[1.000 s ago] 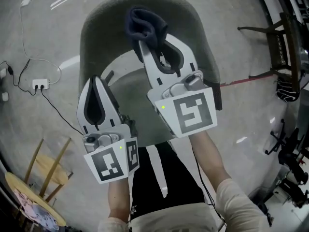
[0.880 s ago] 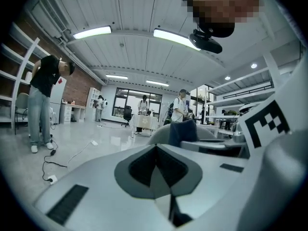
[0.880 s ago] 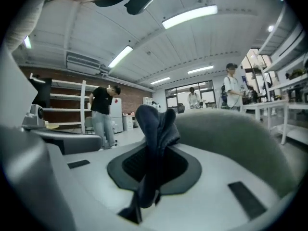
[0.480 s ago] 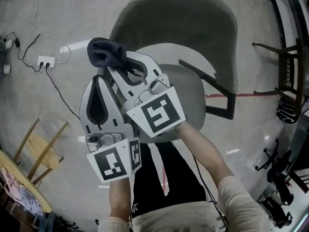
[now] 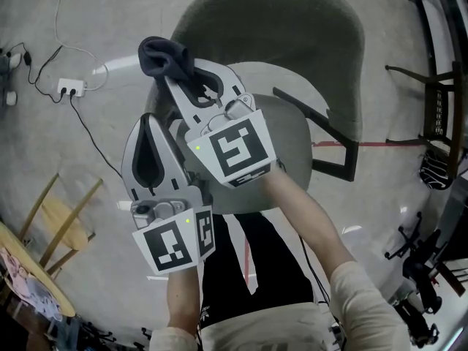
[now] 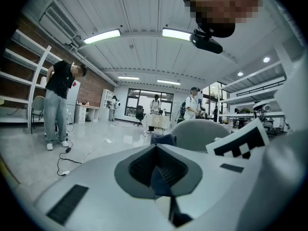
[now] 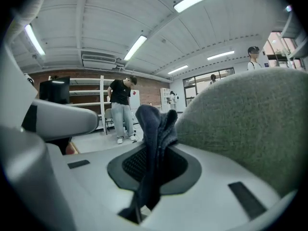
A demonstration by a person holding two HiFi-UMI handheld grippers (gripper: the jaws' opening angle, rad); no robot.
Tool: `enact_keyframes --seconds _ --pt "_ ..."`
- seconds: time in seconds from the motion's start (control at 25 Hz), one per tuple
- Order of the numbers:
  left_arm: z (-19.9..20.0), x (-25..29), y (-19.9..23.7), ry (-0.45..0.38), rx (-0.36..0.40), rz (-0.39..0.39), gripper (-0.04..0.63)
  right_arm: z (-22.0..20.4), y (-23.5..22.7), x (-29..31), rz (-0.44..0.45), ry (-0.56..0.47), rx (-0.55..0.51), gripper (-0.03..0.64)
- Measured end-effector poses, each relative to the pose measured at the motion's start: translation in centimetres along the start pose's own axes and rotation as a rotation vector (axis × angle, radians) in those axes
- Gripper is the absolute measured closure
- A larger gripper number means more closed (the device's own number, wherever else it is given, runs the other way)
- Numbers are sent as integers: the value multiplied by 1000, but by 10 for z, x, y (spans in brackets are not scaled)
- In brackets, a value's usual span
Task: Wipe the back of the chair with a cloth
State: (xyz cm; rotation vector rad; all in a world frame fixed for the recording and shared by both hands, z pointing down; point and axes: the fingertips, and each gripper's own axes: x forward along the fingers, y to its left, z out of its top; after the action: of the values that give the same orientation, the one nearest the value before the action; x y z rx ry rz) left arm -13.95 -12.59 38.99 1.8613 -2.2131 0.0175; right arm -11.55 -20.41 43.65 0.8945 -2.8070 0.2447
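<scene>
As its own view shows, the right gripper [image 7: 154,153] pinches the cloth [image 7: 153,121] by the chair [image 7: 250,124]; the left gripper [image 6: 155,147] is closed.

Chair seat [image 5: 290,142] — partly covered, wooden tabletop [image 5: 40,278] cropped

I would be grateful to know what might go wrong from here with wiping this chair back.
The cloth sits bunched in the right hand-held gripper, at the left edge of the chair back; a stroke might slip off the edge or rub hard jaws on the upholstery. The shut left hand-held gripper lies close beside the right one, so they could knock together.
</scene>
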Motion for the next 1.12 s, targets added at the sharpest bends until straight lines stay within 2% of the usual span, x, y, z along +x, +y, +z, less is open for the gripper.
enact_keyframes --seconds 0.24,0.44,0.6,1.12 --pt "-2 0 -8 10 6 -15 580 2 -29 -10 -81 0 6 560" --pt "-4 1 -8 11 1 -32 580 -6 -59 -18 -198 12 32 560" --pt "-7 7 -25 22 7 -56 580 -9 -97 -35 -288 17 50 560" --pt "-10 20 -77 42 31 -195 580 -17 -193 -140 -672 -4 170 560"
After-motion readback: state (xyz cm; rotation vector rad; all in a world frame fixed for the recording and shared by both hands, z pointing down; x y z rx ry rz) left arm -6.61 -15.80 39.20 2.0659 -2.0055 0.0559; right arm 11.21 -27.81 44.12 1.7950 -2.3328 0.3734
